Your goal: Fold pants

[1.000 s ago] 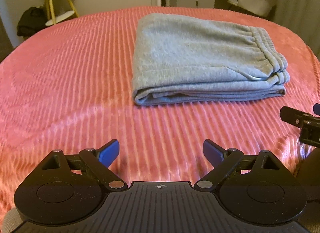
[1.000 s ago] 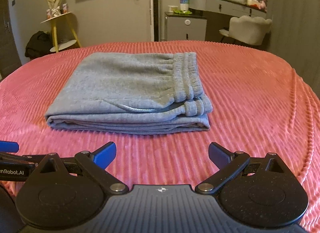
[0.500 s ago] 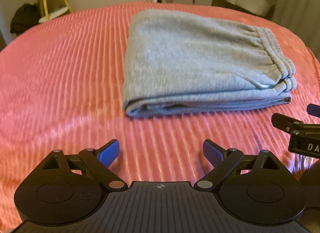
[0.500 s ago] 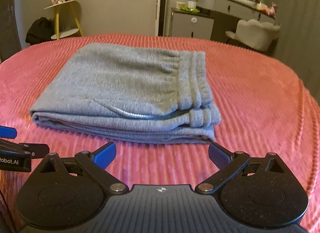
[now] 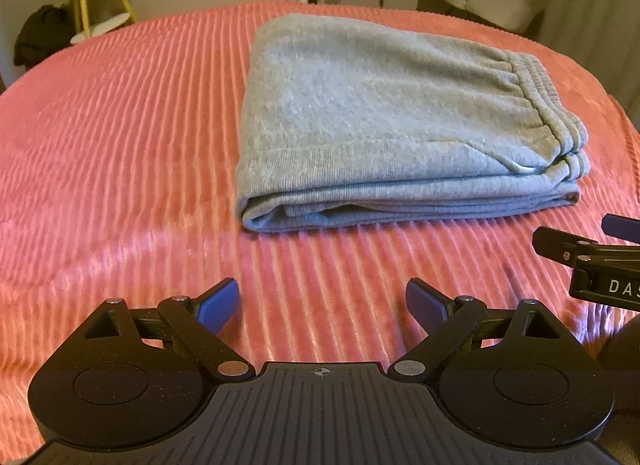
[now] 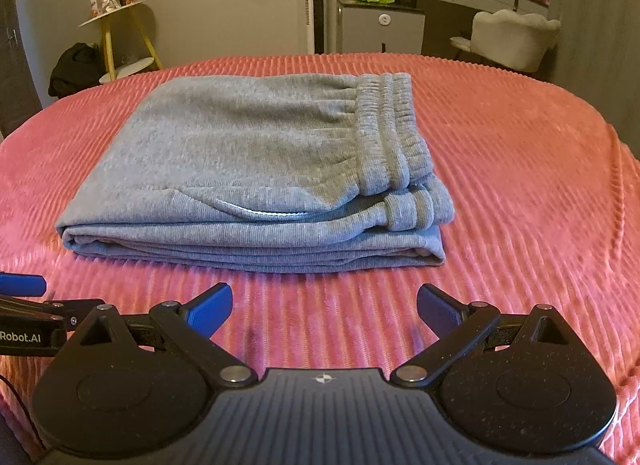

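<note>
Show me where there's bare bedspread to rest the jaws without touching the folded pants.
Bare bedspread runs wide on the left of the gray pants, out to the bed's edge. Another open stretch lies right of the waistband. The near strip in front of the folded edge is tighter: left gripper and right gripper both sit there, jaws open.

White lettering reading "Robot.AI" stands on the black body of the left tongs [image 6: 24, 335] at the left edge of the right wrist view, and the cut-off letters "DA" stand on the right tongs [image 5: 608, 285] in the left wrist view.
</note>
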`<action>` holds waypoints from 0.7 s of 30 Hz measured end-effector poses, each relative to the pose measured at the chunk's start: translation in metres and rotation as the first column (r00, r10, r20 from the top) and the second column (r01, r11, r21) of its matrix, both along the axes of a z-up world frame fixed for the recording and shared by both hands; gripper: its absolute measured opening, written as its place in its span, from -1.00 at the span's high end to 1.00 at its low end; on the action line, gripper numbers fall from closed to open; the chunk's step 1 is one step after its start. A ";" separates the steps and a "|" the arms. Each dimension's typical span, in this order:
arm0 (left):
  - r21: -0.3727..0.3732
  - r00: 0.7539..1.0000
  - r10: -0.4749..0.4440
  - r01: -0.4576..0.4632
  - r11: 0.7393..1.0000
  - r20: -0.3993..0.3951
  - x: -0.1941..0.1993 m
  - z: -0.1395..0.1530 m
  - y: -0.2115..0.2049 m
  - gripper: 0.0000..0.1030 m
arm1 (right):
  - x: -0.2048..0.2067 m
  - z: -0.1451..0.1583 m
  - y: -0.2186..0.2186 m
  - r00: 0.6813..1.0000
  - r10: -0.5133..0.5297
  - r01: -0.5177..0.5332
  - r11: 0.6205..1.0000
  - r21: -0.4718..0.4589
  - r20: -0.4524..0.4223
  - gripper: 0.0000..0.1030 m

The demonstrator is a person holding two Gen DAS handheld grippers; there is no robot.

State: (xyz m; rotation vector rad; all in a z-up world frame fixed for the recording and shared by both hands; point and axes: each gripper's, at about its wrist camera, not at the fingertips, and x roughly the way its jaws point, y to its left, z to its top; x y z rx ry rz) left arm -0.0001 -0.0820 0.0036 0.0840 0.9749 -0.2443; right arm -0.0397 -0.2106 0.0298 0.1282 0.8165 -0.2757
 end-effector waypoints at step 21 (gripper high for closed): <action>0.001 1.000 -0.001 0.001 1.000 0.007 -0.002 0.001 0.001 -0.83 | -0.005 0.005 0.006 1.000 0.014 -0.013 0.999 -0.040 0.020 -0.92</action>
